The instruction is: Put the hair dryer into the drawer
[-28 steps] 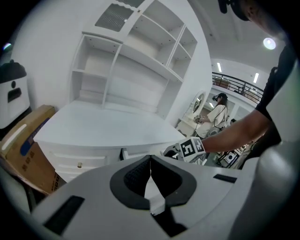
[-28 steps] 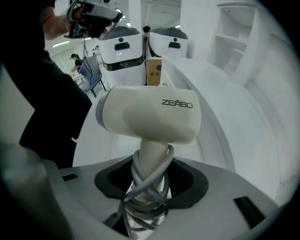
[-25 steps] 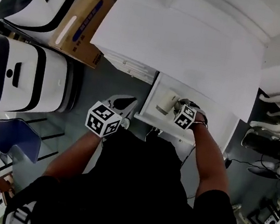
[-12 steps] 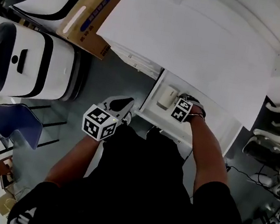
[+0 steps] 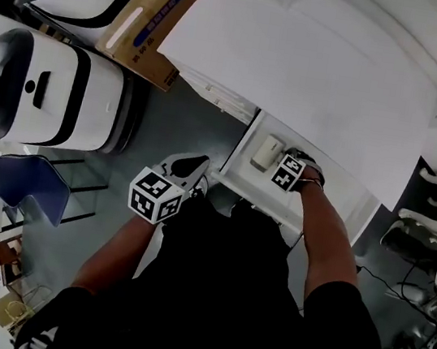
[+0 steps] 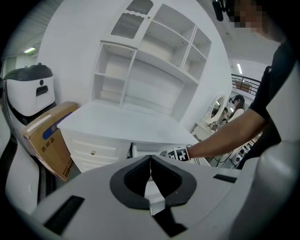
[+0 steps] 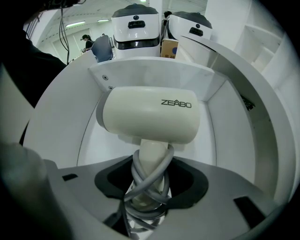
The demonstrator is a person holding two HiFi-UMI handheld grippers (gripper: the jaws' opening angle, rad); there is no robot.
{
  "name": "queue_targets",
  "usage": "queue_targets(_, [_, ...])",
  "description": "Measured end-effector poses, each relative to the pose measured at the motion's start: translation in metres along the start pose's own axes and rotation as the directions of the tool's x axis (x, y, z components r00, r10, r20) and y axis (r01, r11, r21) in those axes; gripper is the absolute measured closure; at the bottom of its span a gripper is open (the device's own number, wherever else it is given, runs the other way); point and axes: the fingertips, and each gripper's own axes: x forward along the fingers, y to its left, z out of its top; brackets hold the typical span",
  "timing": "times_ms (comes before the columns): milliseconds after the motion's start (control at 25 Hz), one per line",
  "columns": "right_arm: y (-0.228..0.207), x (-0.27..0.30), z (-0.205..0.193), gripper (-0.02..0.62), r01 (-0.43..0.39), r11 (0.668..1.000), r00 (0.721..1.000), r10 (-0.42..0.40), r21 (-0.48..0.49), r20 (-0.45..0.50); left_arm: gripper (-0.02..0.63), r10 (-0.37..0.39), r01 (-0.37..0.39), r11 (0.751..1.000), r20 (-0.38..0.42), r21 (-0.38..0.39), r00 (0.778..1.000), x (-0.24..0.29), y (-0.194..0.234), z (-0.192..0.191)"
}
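- Right gripper [image 7: 150, 190] is clamped on the hair dryer [image 7: 147, 115]. Its jaws stand wide on either side of the cream handle, which has a grey cord [image 7: 151, 174] wound round it.
- From the head view, this gripper [image 5: 284, 165] points steeply down into the open white drawer [image 5: 236, 154], and its marker cube [image 5: 288, 173] faces up.
- The right arm reaches forward, nearly straight from the shoulder. Its bare forearm [image 5: 324, 236] runs over the drawer's front edge, and the wrist bends downward.
- The hair dryer [image 5: 267, 151] sits within the drawer's walls, toward the drawer's left side. In the right gripper view its barrel lies crosswise, with the drawer's white walls [image 7: 154, 70] around it. Whether it rests on the drawer bottom cannot be told.
- The left gripper [image 6: 150, 159] has its jaws together, tips touching, with nothing between them.
- The left arm is bent at the elbow and kept close to the dark-clothed torso, its bare forearm [image 5: 112, 251] leading to the gripper [image 5: 191, 167].
- That gripper tilts forward and down over the grey floor [image 5: 185, 123]. It is just outside the drawer's left front corner and apart from it.
- The left gripper view looks toward a white desk [image 6: 122, 124] with a shelf unit [image 6: 150, 70] above it. A cardboard box [image 6: 49, 138] stands at the left.
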Motion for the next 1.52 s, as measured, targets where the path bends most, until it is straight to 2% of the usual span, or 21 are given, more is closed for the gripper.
queue_targets(520, [-0.001,0.006,0.0,0.379,-0.055,0.998,0.998,0.054,0.008,0.018,0.595,0.015,-0.015,1.0,0.002,-0.004,1.0,0.005,-0.002,0.007])
queue_targets(760, [0.001,0.008,0.001,0.376,-0.057,0.997,0.998,0.057,-0.061,0.0,0.595,0.019,-0.019,1.0,0.008,0.007,1.0,0.0,-0.004,0.01])
queue_targets(880, [0.001,0.006,0.0,0.361,-0.052,0.998,0.999,0.052,-0.017,-0.01,0.595,0.014,-0.014,1.0,0.024,0.011,1.0,-0.009,-0.003,0.013])
queue_targets(1120, [-0.005,-0.017,0.009,0.352,0.053,0.998,0.999,-0.054,0.035,0.007,0.595,-0.028,0.025,0.999,0.051,0.044,0.998,-0.026,0.015,0.018])
queue_targets(1280, [-0.003,-0.038,0.012,0.352,0.115,0.99,0.993,-0.115,0.087,-0.002,0.595,-0.085,0.079,0.993,0.065,0.085,0.994,-0.038,0.023,0.025])
queue_targets(1400, [-0.001,-0.06,0.015,0.352,0.172,0.963,0.984,-0.178,0.208,0.01,0.595,-0.127,0.118,0.987,0.08,0.113,0.989,-0.051,0.031,0.028])
queue_targets(1520, [0.007,-0.088,0.029,0.353,0.207,0.902,0.966,-0.251,0.38,0.068,0.595,-0.162,0.149,0.979,0.09,0.137,0.983,-0.068,0.038,0.026])
